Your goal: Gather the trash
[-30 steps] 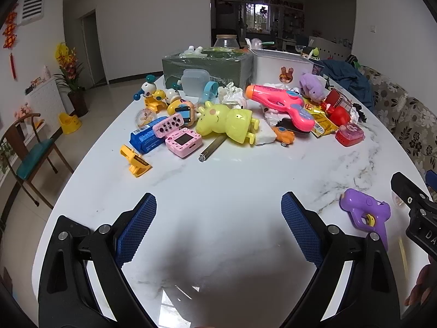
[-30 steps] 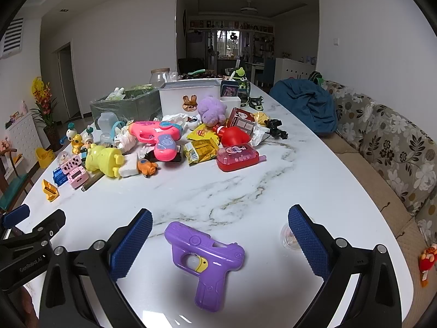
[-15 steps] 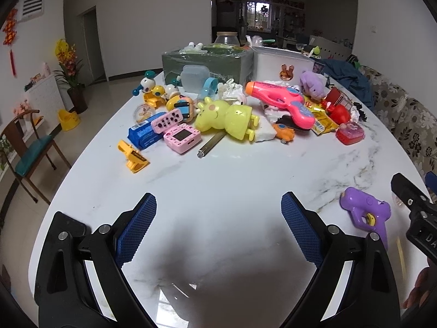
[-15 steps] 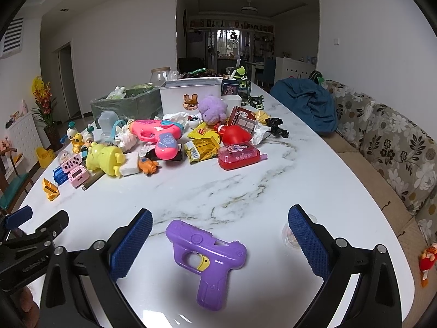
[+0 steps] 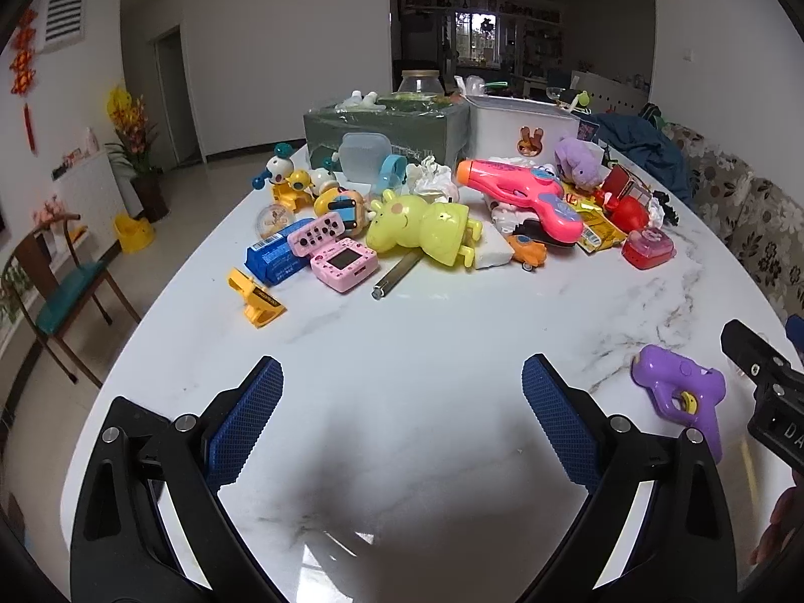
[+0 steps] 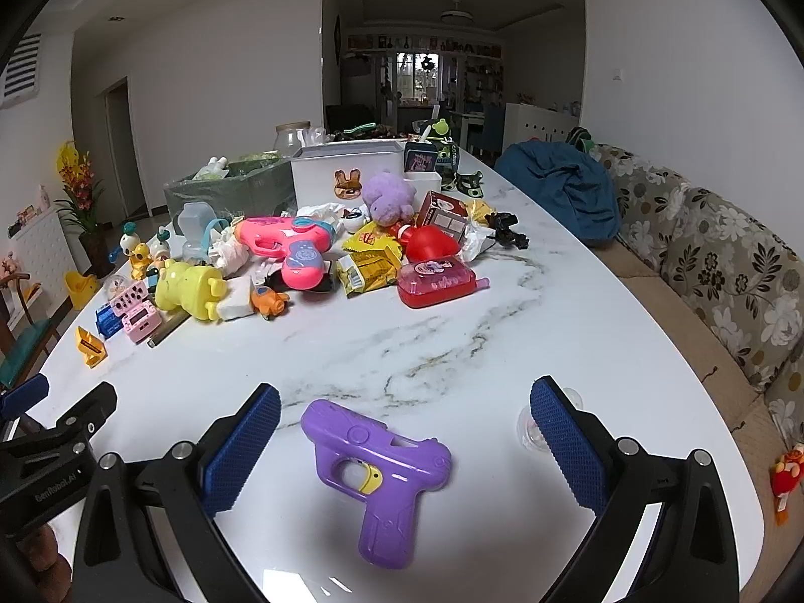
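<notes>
We hold the left gripper (image 5: 397, 414) and right gripper (image 6: 404, 439) with fingers spread wide, nothing between the left pair, both low over the marble table (image 6: 502, 331). Trash, as we judge it: crumpled white tissue (image 5: 436, 176) and yellow snack wrappers (image 6: 369, 264), well ahead of both sets of fingers, buried in the toy heap. Both should be light, soft and crushable, the wrappers slick; we would pinch a raised fold or a free edge. Obstructions: a pink water gun (image 6: 286, 246) lies beside the wrappers, a yellow pig toy (image 5: 427, 226) sits before the tissue. A purple toy pistol (image 6: 382, 462) lies between the right fingers, untouched. A green-lined bin (image 5: 387, 123) stands behind the heap.
</notes>
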Tool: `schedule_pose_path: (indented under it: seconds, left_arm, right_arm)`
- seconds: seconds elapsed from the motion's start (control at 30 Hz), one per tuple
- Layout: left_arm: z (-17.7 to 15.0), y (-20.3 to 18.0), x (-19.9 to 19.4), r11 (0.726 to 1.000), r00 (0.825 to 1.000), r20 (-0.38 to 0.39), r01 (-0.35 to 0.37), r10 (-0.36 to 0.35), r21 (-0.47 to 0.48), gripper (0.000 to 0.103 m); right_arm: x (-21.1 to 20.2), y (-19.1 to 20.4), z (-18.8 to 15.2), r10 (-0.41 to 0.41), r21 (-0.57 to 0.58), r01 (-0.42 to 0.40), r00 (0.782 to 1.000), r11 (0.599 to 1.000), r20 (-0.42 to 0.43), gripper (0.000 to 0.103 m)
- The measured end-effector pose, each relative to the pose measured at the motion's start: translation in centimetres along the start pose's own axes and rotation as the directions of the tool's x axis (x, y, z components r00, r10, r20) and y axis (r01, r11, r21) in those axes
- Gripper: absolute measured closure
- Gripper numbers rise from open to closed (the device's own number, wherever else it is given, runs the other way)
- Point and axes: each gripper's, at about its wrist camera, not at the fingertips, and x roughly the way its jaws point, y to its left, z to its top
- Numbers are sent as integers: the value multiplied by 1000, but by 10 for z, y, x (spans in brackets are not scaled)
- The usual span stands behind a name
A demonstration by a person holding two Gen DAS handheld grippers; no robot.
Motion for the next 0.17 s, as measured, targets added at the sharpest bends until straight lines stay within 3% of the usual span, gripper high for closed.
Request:
schedule_pose_path:
  seconds: [0.17]
  left_arm:
    - [0,0,-1,999,999,6,32,-32,-13,9]
  right_arm:
    - [-1,0,0,-3,-1,3,1000,1000,6,4]
